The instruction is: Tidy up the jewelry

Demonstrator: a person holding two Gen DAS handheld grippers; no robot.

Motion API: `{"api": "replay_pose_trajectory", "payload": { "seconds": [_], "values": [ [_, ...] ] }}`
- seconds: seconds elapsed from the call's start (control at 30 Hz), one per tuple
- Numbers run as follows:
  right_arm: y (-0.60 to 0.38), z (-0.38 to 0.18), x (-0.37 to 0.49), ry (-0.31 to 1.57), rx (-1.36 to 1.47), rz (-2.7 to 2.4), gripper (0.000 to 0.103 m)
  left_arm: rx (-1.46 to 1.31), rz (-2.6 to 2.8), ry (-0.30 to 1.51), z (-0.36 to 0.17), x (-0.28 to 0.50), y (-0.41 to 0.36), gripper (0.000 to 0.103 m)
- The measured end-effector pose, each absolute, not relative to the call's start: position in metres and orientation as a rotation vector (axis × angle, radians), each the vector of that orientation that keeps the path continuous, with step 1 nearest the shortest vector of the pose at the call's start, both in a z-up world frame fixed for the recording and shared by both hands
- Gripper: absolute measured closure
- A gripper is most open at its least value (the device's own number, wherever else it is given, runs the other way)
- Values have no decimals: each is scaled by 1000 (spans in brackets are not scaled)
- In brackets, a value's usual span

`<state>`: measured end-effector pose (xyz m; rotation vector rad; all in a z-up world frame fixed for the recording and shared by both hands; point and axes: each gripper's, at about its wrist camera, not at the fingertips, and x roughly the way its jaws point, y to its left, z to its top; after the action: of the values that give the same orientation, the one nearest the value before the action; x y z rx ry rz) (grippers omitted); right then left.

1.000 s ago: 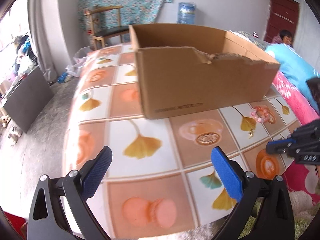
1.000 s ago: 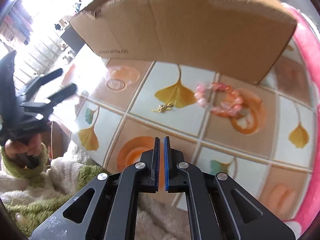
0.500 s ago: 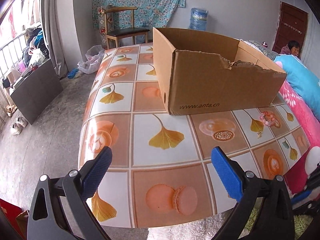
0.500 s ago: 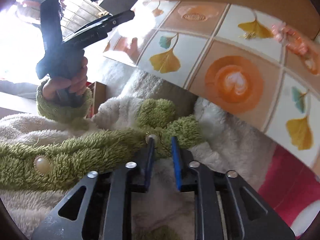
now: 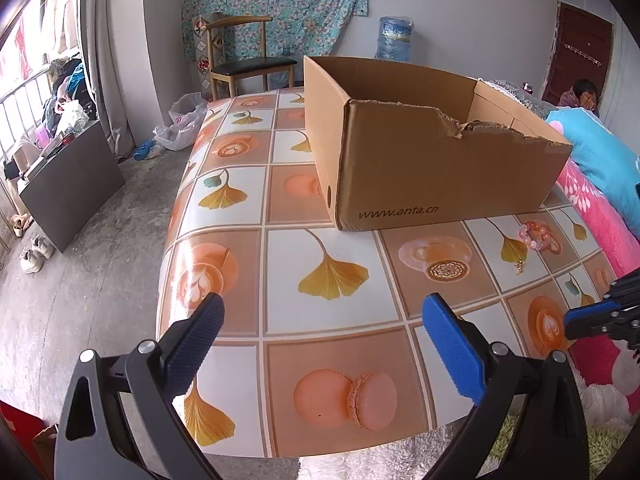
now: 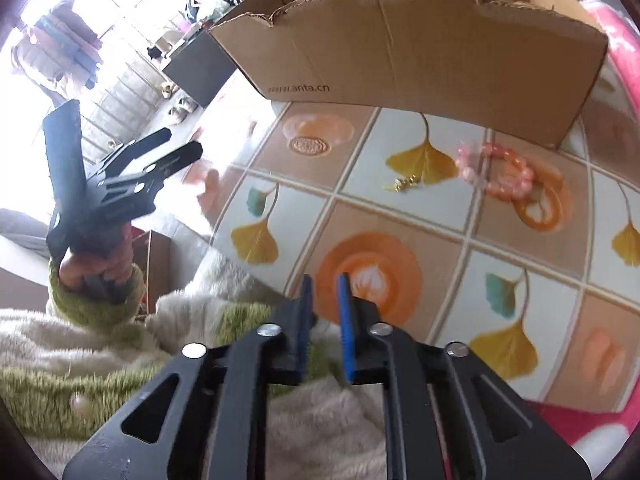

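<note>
A pink bead bracelet [image 5: 536, 235] [image 6: 500, 170] and a small gold piece of jewelry [image 5: 519, 266] [image 6: 404, 183] lie on the patterned tabletop [image 5: 320, 320] in front of an open cardboard box [image 5: 432, 160] [image 6: 400, 48]. My left gripper [image 5: 320, 332] is wide open and empty above the table's near edge; it also shows in the right wrist view [image 6: 172, 152]. My right gripper [image 6: 325, 284] is slightly open and empty at the table's near right edge, short of the jewelry; its tips show in the left wrist view [image 5: 576, 322].
A pink and blue quilt [image 5: 600, 184] lies right of the table. A wooden chair [image 5: 244, 60], a water jug [image 5: 394, 38] and a dark board [image 5: 68, 184] stand beyond. My fluffy white and green sleeves [image 6: 120, 360] are below.
The right gripper swung down toward the sleeves, then back up over the table edge, and its jaws parted slightly. The left gripper pulled back and rose, staying open.
</note>
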<state>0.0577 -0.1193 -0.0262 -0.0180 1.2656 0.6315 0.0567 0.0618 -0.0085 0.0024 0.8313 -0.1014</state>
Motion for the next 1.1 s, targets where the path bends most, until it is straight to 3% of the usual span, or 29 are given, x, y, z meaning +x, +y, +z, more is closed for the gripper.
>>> {"api": "replay_pose_trajectory", "payload": {
  "seconds": [0.3,0.5,0.67,0.83,0.97,1.1],
  "values": [
    [-144,-56,13,1497,38,601,95,8,-93,852,-15,55,63,6],
    [-153,-39,16,1421,88,594,87,7,-83,860,-18,56,65,6],
    [-150,-28,49,1286,121,593,87,24,-87,847,-15,55,63,6],
    [-151,-48,54,1332,155,605,88,18,-98,847,-13,54,60,6],
    [-151,-64,25,1472,118,601,88,28,-114,846,-14,54,58,6],
    [-152,-50,22,1422,116,595,88,19,-113,844,-14,55,59,6]
  ]
}}
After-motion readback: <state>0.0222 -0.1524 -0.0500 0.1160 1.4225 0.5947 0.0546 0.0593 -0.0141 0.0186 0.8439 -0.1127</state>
